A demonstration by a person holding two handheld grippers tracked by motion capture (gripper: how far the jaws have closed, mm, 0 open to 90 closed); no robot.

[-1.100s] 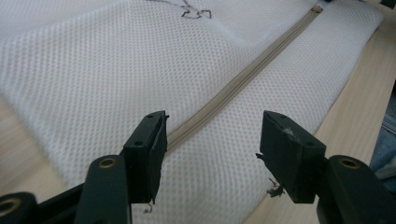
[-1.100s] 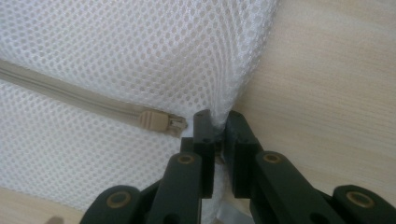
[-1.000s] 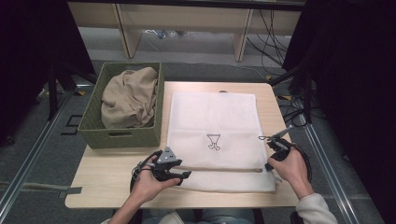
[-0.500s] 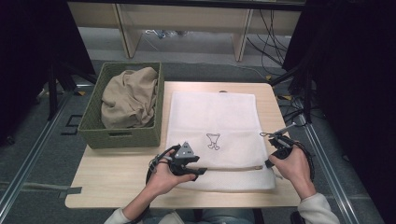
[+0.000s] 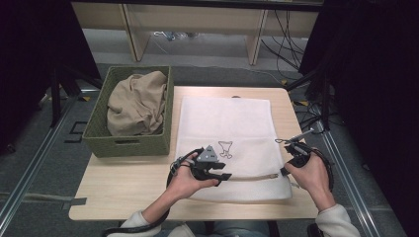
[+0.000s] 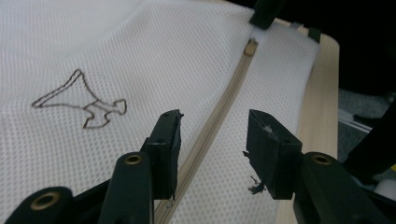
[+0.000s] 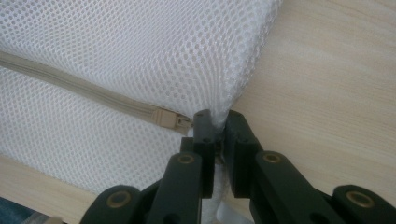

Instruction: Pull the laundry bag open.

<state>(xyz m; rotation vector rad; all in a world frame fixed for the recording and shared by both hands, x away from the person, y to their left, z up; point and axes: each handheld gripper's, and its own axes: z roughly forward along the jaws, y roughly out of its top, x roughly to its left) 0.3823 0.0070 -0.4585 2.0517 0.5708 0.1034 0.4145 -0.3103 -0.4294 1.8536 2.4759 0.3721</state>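
A white mesh bag (image 5: 227, 123) with a small stitched outline figure (image 6: 79, 100) lies flat on the wooden table (image 5: 123, 187). A beige zipper (image 5: 252, 177) runs along its near edge. My left gripper (image 5: 225, 175) hovers over the zipper's left part. In the left gripper view its jaws (image 6: 215, 123) stand apart, one on each side of the zipper (image 6: 229, 98), and have just been closing without pressing it. My right gripper (image 5: 285, 171) is shut on the bag's right edge (image 7: 217, 119), just beside the zipper's end piece (image 7: 170, 120).
A green woven basket (image 5: 131, 143) holding a crumpled tan cloth (image 5: 136, 103) stands at the table's left, close to the bag. Bare wood shows left of the bag and along the front edge. Cables (image 5: 291, 59) lie on the floor beyond the table.
My left gripper has slid right along the bag's near edge onto the zipper, and its jaws have narrowed. The right gripper has kept its hold and place.
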